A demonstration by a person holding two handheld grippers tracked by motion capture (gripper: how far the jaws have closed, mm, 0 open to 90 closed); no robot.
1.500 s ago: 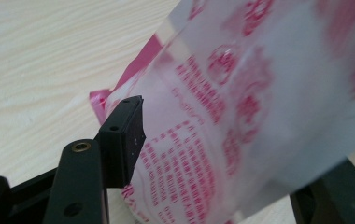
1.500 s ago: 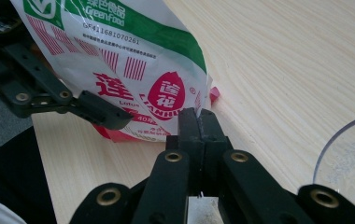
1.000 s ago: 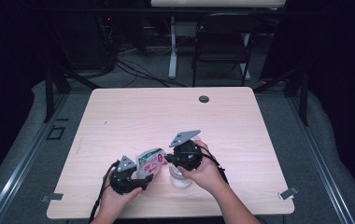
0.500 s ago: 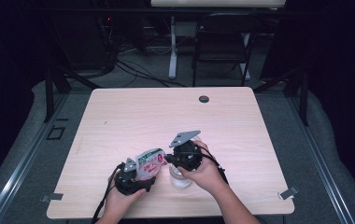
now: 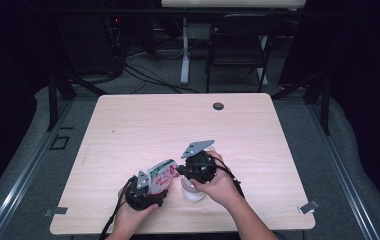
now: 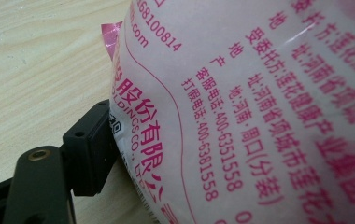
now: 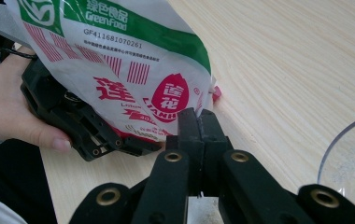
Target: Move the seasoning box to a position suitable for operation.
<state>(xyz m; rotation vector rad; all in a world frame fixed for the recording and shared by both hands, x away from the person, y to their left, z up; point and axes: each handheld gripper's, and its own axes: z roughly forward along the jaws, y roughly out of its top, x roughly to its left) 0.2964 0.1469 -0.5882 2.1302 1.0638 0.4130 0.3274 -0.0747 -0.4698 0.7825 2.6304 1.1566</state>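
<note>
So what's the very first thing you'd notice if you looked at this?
The white food bag with red and green print, near the front edge of the wooden table. The left gripper clamps its lower part, and the right gripper has its jaws shut at the bag's corner. Just to the right of the bag, under the right hand, stands a clear cup with a little white powder in it.

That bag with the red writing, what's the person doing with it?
A person at a wooden table holds a gripper in each hand. The left gripper clamps the white bag, printed in red and green, and holds it up, tilted. The right gripper, its fingers shut, is at the bag's lower corner, seemingly pinching it. A clear container with some white grains sits beside them, so the bag may be about to be opened or poured.
</note>
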